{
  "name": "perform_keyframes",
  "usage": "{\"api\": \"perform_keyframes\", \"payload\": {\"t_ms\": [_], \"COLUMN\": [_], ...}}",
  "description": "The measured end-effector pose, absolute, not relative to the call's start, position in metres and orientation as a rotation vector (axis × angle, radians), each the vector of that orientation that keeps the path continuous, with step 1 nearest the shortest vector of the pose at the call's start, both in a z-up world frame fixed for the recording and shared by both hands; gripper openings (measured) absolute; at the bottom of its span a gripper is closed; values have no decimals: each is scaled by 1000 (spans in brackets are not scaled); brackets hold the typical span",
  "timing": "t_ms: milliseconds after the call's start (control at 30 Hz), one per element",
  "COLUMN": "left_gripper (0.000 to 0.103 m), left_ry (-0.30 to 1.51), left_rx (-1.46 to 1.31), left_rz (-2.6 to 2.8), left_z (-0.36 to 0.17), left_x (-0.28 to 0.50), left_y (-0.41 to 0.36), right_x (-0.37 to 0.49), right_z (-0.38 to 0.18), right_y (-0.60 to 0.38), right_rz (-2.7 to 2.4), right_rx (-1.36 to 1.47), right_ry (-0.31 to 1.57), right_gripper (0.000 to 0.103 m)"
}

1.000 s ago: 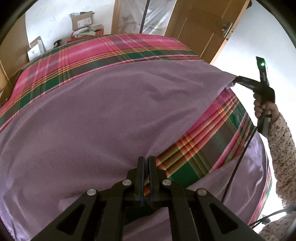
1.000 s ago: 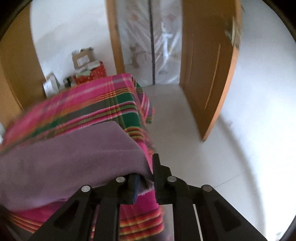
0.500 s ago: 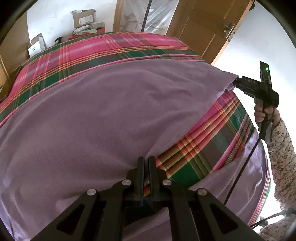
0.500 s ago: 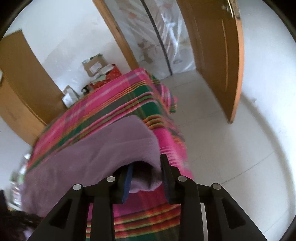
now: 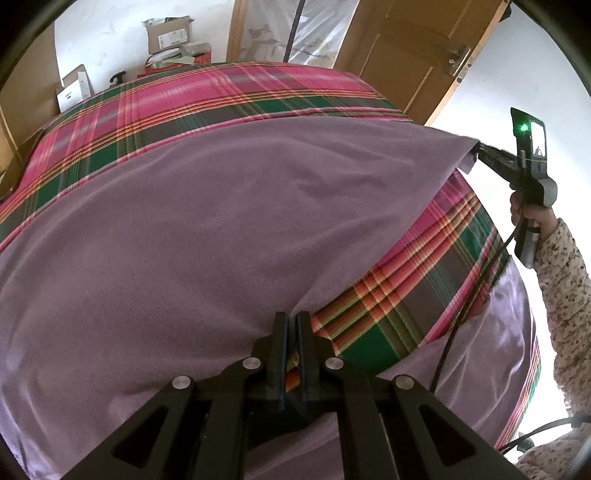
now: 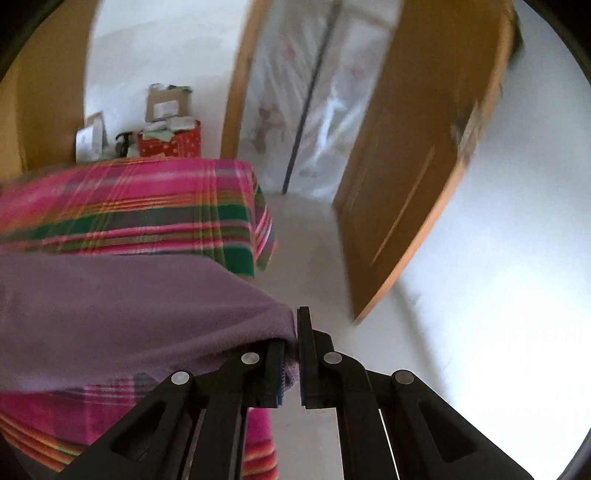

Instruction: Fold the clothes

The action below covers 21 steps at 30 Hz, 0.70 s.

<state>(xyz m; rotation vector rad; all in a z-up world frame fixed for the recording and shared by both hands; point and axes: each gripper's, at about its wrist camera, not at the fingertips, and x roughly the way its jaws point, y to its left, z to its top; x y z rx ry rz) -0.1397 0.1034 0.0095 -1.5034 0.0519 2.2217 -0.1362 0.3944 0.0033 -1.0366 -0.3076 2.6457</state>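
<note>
A large purple fleece cloth lies spread over a table with a pink and green plaid cover. My left gripper is shut on the purple cloth's near edge, low over the table. My right gripper is shut on a far corner of the purple cloth and holds it off the table's right edge. In the left wrist view the right gripper pulls that corner taut. A lower layer of the cloth hangs at the right.
An open wooden door stands right of the table, with a plastic-covered doorway behind. Cardboard boxes and a red box sit beyond the table's far edge. White floor lies to the right.
My right gripper has swung and pulled the cloth corner tighter, and its jaws have closed in on it. My left gripper has stayed in place, holding the near edge.
</note>
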Motion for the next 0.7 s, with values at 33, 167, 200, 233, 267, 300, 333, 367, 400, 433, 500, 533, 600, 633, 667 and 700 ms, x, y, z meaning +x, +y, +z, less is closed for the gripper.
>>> {"api": "perform_keyframes", "payload": {"t_ms": [33, 167, 200, 233, 267, 300, 333, 367, 400, 433, 500, 533, 600, 633, 667, 700], "left_gripper": [5, 5, 5, 5, 5, 5, 5, 5, 5, 5, 5, 5, 5, 5, 5, 5], "left_ry": [53, 46, 45, 43, 42, 40, 40, 40, 41, 43, 47, 48, 43, 36, 32, 29], "left_rx": [-1503, -1507, -1508, -1509, -1508, -1508, -1507, -1507, -1507, -1506, -1507, -1508, -1510, -1514, -1515, -1515], "left_rz": [2222, 2223, 2223, 2224, 2225, 2226, 2229, 2230, 2230, 2230, 2228, 2227, 2225, 2223, 2223, 2222], "left_z": [9, 9, 9, 10, 10, 10, 9, 9, 9, 9, 7, 7, 8, 8, 8, 9], "left_x": [-140, -139, -139, -138, -138, -138, -137, -137, -137, -136, -137, -137, -138, -139, -139, -139], "left_y": [104, 103, 104, 104, 105, 105, 105, 106, 106, 107, 109, 109, 108, 108, 107, 107], "right_x": [-136, -123, -117, -115, -112, -109, -107, -107, -110, -111, -112, -113, -114, -116, -116, -116], "right_z": [6, 17, 20, 23, 26, 28, 31, 29, 24, 19, 4, -1, -15, -20, -25, -29], "right_y": [388, 361, 354, 352, 350, 348, 346, 346, 347, 348, 354, 356, 361, 363, 366, 369], "right_rz": [2640, 2565, 2536, 2522, 2506, 2490, 2474, 2469, 2454, 2444, 2425, 2415, 2403, 2397, 2400, 2403], "right_rx": [-998, -755, -672, -627, -582, -536, -497, -498, -528, -554, -630, -658, -720, -748, -782, -813], "right_ry": [-392, -747, -830, -866, -902, -937, -969, -990, -1022, -1044, -1094, -1107, -1130, -1141, -1141, -1142], "right_gripper": [5, 5, 5, 5, 5, 5, 5, 5, 5, 5, 5, 5, 5, 5, 5, 5]}}
